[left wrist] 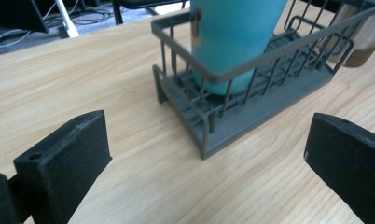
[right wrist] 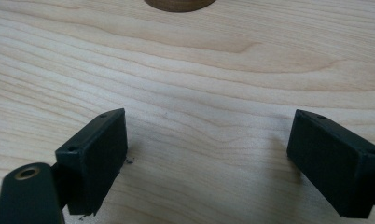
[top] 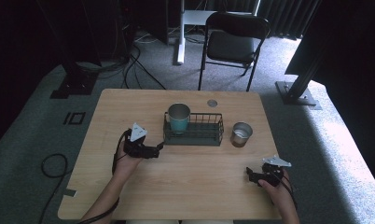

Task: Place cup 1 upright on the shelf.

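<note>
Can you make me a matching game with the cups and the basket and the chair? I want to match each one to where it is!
Things:
1. teal cup
2. silver cup
3. wire basket
4. black chair

Places:
A. on the floor behind the table
B. on the table, right of the basket
C. standing inside the basket
D. middle of the table, holding a cup

Pairs: 1-C, 2-B, 3-D, 4-A

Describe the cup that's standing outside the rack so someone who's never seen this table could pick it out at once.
On the wooden table, find the dark wire rack near the middle. Just off its right end, standing apart on bare wood, is a short metal cup. Unlike the taller teal cup inside the rack's left end, it is silvery with a brown base and sits in no holder.
</note>
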{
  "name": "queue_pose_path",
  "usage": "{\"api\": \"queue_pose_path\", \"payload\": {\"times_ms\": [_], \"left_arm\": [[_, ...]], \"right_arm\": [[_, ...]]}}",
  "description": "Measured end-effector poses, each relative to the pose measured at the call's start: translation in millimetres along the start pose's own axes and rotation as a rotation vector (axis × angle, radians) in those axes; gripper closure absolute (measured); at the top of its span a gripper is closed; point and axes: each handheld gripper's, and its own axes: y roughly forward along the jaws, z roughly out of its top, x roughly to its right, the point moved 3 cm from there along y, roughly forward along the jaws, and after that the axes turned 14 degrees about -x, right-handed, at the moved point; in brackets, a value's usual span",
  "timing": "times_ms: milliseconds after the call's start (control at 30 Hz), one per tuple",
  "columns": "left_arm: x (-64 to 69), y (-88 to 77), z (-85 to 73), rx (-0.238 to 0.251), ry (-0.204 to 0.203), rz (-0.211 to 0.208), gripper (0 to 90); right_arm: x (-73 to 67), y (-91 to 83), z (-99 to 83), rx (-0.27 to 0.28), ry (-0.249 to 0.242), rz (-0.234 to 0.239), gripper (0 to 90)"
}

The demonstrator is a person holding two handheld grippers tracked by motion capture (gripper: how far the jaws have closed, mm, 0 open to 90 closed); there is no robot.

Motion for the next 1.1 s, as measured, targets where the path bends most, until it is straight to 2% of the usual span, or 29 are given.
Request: {"api": "queue_pose_path", "payload": {"times_ms": [300, 533, 933, 1100], "left_arm": [[-9.2, -5.7, -19.7, -0.024, -0.008, 0.002, 0.8], [-12.7, -6.9, -37.2, -0.051, 0.002, -0.001, 0.8], [-26.0, -11.4, -63.3, -0.093, -0.035, 0.004, 0.9], [-32.7, -14.1, -78.0, -0.119, -0.048, 0.025, 0.9]], "right_arm": [[0.0, 0.0, 0.0, 0.000, -0.001, 0.000, 11.8], [0.0, 0.0, 0.0, 0.000, 0.000, 0.000, 11.8], [0.0, 0.0, 0.0, 0.000, 0.000, 0.000, 11.8], [0.0, 0.0, 0.0, 0.000, -0.001, 0.000, 11.8]]}}
